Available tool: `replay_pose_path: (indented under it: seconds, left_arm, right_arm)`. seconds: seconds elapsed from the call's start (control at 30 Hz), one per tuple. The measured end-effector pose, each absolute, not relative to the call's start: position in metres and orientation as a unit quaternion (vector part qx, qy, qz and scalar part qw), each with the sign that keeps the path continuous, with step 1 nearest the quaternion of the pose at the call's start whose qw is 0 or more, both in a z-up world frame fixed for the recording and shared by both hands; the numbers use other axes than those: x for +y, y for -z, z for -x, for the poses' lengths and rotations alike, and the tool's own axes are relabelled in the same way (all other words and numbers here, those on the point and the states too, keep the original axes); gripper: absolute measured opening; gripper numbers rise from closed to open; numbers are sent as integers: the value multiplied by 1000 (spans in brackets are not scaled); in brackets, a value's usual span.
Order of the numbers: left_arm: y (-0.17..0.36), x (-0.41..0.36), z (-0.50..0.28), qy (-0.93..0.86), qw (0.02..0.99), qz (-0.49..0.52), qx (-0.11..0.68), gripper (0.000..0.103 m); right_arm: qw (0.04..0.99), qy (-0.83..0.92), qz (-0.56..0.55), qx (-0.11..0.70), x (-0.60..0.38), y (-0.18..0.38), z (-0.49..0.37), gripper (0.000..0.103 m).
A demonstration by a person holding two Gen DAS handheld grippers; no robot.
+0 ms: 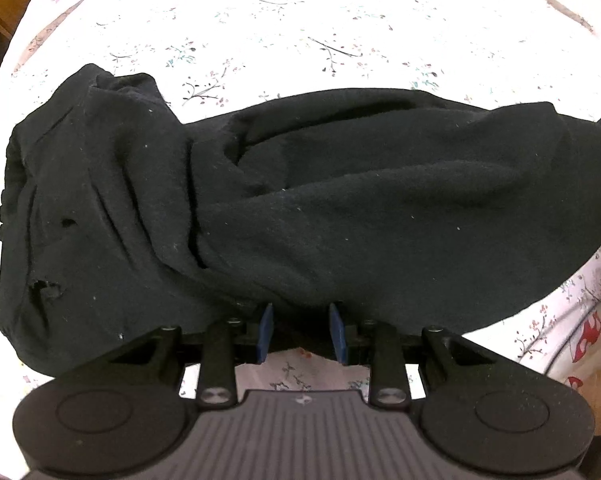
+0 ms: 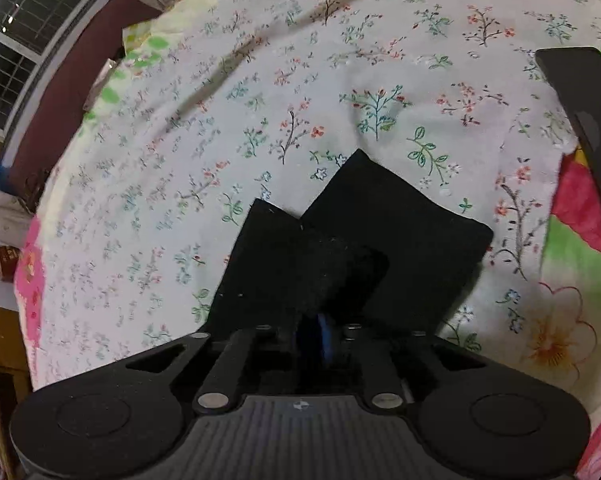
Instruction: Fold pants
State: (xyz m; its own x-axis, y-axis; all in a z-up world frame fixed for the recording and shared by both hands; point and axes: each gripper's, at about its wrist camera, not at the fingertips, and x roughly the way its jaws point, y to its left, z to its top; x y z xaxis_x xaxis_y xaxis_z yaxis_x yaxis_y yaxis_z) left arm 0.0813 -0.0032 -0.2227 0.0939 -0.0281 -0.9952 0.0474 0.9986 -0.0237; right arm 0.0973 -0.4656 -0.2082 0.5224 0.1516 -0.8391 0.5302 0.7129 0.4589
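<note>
**Black pants on a floral bed sheet, one gripper on each side**

Item 1, pants (image 1: 300,200). We record one pair in black fleece-like fabric, lying bunched across the sheet (image 1: 300,20). In the left wrist view the mass runs from left edge to right edge, with deep folds near the middle. We note two small holes (image 1: 44,288) in the cloth at lower left, and pale lint specks over the surface.

Item 2, left gripper (image 1: 302,334). We see its blue pads (image 1: 265,332) standing apart, with sheet visible in the gap between them. The near edge of the pants lies just over the fingertips; we see no cloth between the pads. We list this gripper as open.

Item 3, right gripper (image 2: 318,332). In the right wrist view its blue pads sit close together under a fold of black fabric (image 2: 340,264) that rises from between them. We list it as closed on the pants. Beyond the fold, two flat dark ends with squared corners spread out on the sheet in a V.

Item 4, sheet. White with small printed sprigs and flowers; pink, green and yellow patches show at its borders.

Item 5, phone (image 2: 588,120). A dark flat slab lies on the sheet at the right edge of the right wrist view, well apart from the pants.

Item 6, window (image 2: 20,40). Barred, upper left of the right wrist view, beside a dark red wall.
</note>
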Motion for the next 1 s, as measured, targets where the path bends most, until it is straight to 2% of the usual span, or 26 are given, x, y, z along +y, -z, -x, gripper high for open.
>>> replay_pose_path:
  seconds: [0.03,0.07,0.1,0.13,0.5,0.8,0.93,1.0]
  left_arm:
    - [224,-4,-81,25,739,-10,673,39]
    - [226,-6,-81,24,738,-11,674,39]
    - [228,-8,-83,22,737,-11,675,39]
    - [229,-10,-84,20,738,-10,675,39]
    - [206,-42,-101,96,760,-23,642,39]
    - [229,-58,-103,125,743,-19,658,39]
    - [224,-68,-98,148,744,-27,651,39]
    - [219,-70,-97,154,747,-34,646,39]
  right_arm:
    - [791,117,-362,479,-464,214,-101,27]
    - [788,116,-367,481,-463,221,-104,24]
    - [787,117,-371,479,-463,225,-106,2]
    - [783,116,-384,475,-464,228,-107,0]
    - [792,101,-470,377,-510,177,-82,0]
    - [751,154,-465,443,-524,234,-53,0]
    - [773,173,-428,434,-518,218,-50,0]
    - [776,182,-421,433,-521,214,-46,4]
